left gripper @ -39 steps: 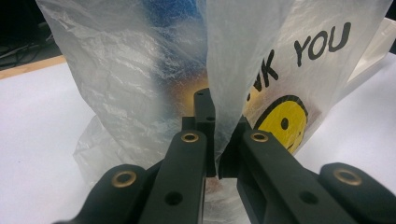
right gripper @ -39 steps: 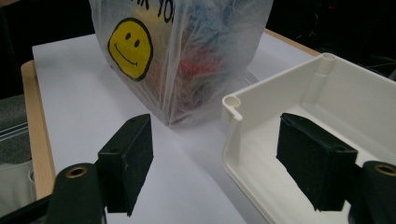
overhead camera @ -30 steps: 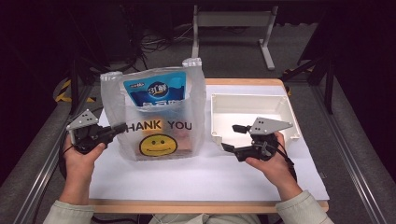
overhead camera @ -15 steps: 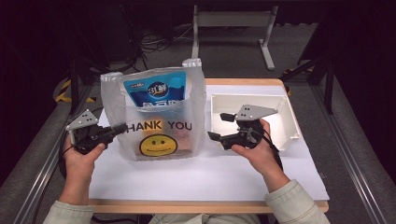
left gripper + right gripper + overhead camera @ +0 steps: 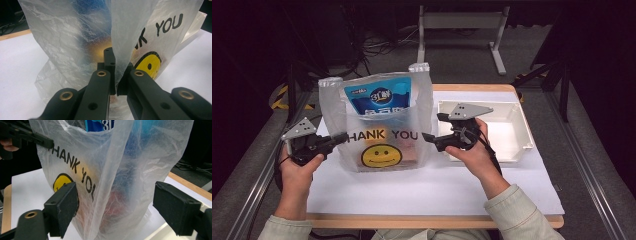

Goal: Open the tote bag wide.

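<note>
A see-through plastic bag (image 5: 382, 135) printed "THANK YOU" with a yellow smiley stands upright on the white mat. Inside it a blue packet (image 5: 379, 97) rises above the rim, with orange and reddish things dim lower down. My left gripper (image 5: 343, 136) is shut on the bag's left side; in the left gripper view its jaws (image 5: 113, 57) pinch a fold of the film (image 5: 75, 50). My right gripper (image 5: 432, 126) is at the bag's right side. Its jaws have just been opening, and the bag's edge (image 5: 125, 170) stands between the wide-apart pads (image 5: 62, 205), untouched.
A shallow white tray (image 5: 517, 145) sits to the right of the bag, behind the right hand. The white mat (image 5: 437, 185) covers the wooden table. A metal stand and cables lie on the dark floor beyond the table's far edge.
The right gripper has moved left, from over the tray to the bag's right side. The left gripper has kept still on the bag.
</note>
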`<state>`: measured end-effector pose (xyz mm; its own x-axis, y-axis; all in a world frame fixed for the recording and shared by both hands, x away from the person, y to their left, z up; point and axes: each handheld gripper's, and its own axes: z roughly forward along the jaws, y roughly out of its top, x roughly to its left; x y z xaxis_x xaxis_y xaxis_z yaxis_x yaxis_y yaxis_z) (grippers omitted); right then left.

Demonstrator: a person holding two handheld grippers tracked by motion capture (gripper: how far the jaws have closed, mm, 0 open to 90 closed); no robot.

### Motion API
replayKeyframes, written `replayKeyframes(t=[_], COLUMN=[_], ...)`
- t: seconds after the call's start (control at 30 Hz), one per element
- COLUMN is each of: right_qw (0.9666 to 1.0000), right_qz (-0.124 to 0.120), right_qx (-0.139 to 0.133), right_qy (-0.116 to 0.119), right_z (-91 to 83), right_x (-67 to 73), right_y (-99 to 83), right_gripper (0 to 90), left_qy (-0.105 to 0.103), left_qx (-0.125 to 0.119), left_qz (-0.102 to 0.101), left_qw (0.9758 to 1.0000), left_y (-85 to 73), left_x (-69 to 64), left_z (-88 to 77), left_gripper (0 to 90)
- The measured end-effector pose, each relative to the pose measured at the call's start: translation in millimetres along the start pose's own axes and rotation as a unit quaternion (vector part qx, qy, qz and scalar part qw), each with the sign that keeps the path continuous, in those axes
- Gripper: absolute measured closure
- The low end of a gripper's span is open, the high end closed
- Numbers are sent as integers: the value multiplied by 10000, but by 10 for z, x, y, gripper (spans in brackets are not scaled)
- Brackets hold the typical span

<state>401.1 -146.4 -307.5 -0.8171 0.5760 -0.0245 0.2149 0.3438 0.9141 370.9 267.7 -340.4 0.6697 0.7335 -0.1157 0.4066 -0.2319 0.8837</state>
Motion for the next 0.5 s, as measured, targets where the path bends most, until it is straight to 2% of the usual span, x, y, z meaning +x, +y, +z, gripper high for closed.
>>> replayKeyframes(t=[0.17,0.33,0.43,0.5], right_qw=[9999,10000,10000,10000], right_qz=[45,-22,-47,-55], right_qx=[-65,-45,1,28], right_qy=[100,31,-79,-59], right_z=[60,133,159,184], right_x=[-1,34,39,35], right_y=[32,79,108,125], right_gripper=[220,248,292,354], left_qy=[-30,-44,-60,-84], left_qx=[-10,-17,-16,-32], left_qz=[55,42,29,3], left_qw=[10000,10000,10000,10000], left_y=[2,2,0,1], left_x=[8,4,3,2], left_z=[-3,-1,-3,-4], left_gripper=[896,895,894,893])
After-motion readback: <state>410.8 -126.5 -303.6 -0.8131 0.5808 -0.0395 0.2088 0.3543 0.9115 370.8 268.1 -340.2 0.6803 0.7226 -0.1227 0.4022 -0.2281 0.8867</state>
